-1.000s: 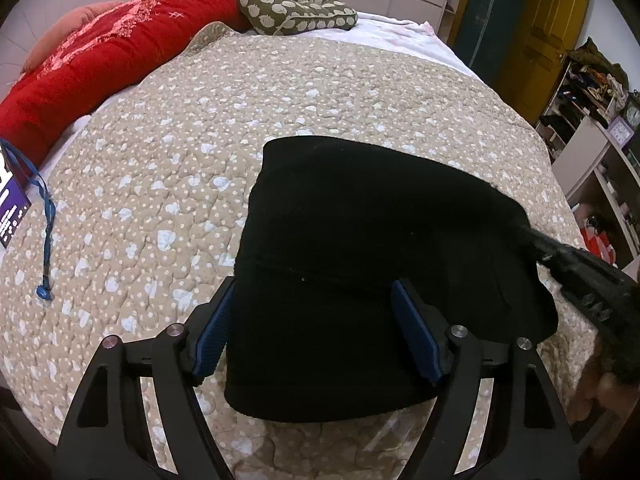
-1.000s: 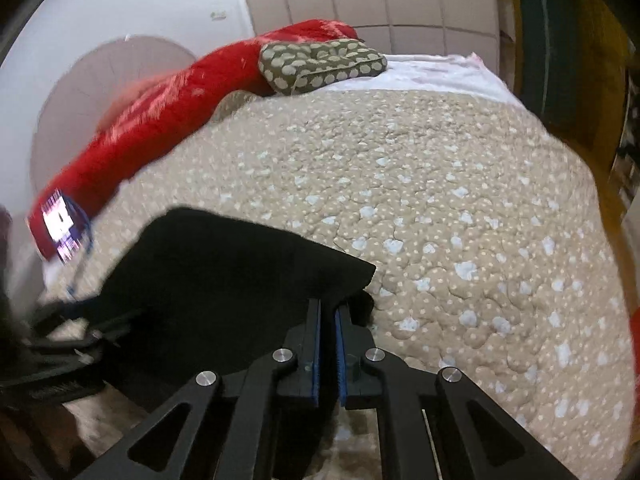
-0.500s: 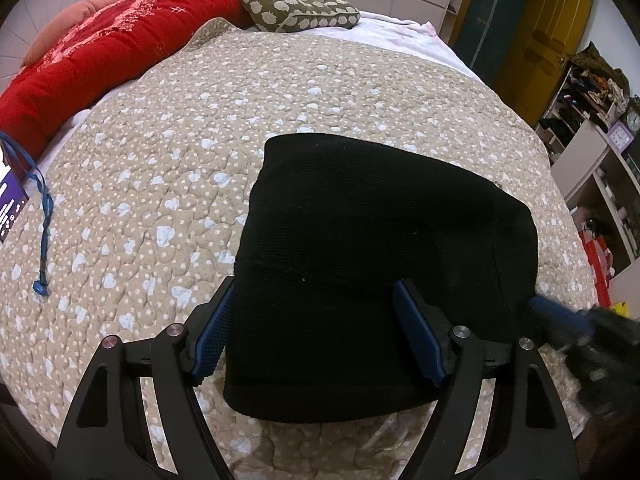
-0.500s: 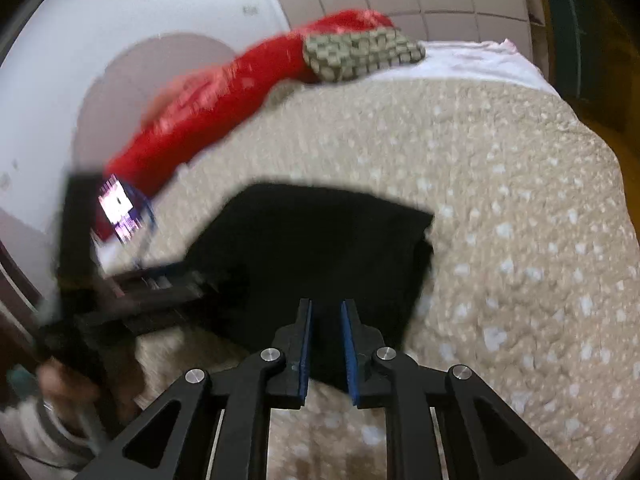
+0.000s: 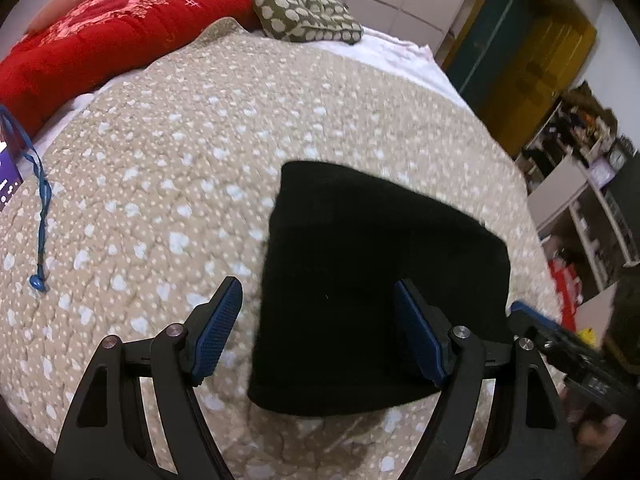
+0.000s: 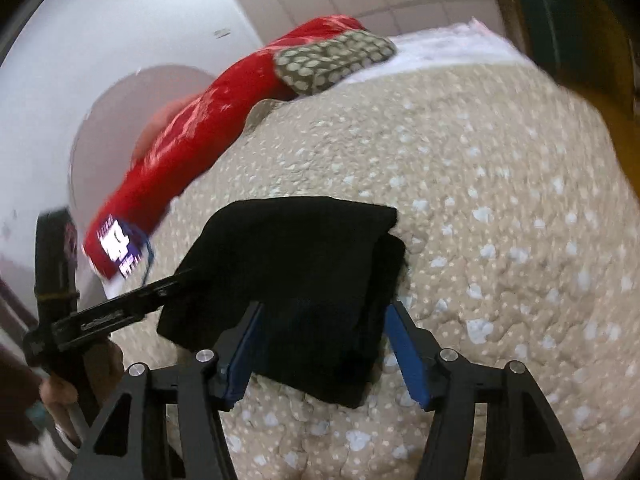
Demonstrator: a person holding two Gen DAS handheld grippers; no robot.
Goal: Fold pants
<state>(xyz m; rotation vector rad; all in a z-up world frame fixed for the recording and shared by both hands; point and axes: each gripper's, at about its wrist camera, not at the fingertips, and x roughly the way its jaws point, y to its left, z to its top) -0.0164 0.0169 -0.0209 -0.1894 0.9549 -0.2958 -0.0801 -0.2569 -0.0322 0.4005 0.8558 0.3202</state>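
Folded black pants point(image 5: 376, 296) flat on the dotted beige quilt point(image 5: 160, 184), left gripper point(image 5: 320, 336) low over their near edge with jaws spread wide, right gripper point(image 6: 324, 344) likewise wide apart, straddling their corner, holding nothing.

Quilted bed point(image 5: 168, 152) — yellow door point(image 5: 536, 60)

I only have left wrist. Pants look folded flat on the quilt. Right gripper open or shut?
Observer: Open. The right gripper has both blue pads spread, nothing pinched.
Operator: Any loose layers I can't see?
Observer: Yes, the pants show stacked layers at their right edge, the top one slightly offset.
Operator: Left gripper touching the cloth?
Observer: From the right wrist, the left gripper reaches the pants' left edge; contact is unclear.
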